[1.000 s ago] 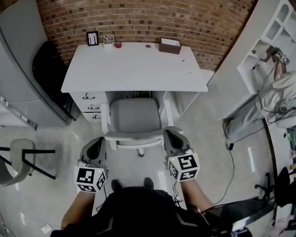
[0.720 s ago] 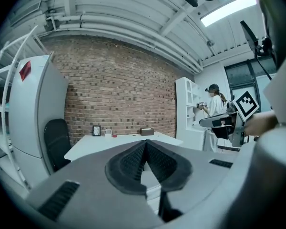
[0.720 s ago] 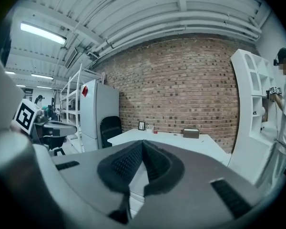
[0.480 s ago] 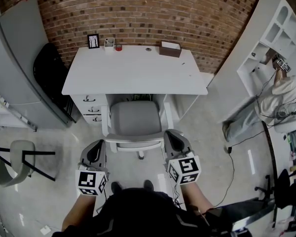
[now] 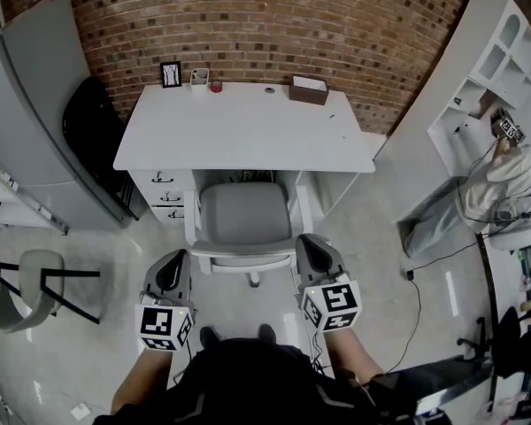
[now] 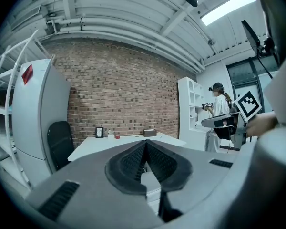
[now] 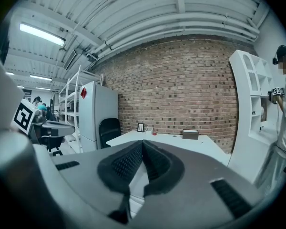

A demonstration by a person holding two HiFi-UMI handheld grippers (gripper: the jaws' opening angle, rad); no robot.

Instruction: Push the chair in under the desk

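Observation:
In the head view a white chair with a grey seat [image 5: 244, 217] stands partly under the white desk [image 5: 248, 129], its back rail towards me. My left gripper [image 5: 173, 261] is shut and sits just off the left end of the chair's back rail. My right gripper [image 5: 309, 245] is shut too, at the rail's right end. Whether either tip touches the chair I cannot tell. In the left gripper view the shut jaws [image 6: 146, 142] point at the desk [image 6: 121, 143]. In the right gripper view the shut jaws [image 7: 142, 143] point the same way at the desk [image 7: 181, 142].
On the desk's far edge stand a small picture frame [image 5: 170, 73], a cup [image 5: 196, 77] and a brown box [image 5: 309, 89]. A grey cabinet [image 5: 26, 122] and black chair [image 5: 93, 131] stand left, a grey stool [image 5: 22, 290] lower left. White shelving [image 5: 478, 87] and a person [image 5: 504, 180] are at right.
The chair has slid a little further under the desk, and both grippers have kept close behind its back rail. The person at right has shifted slightly.

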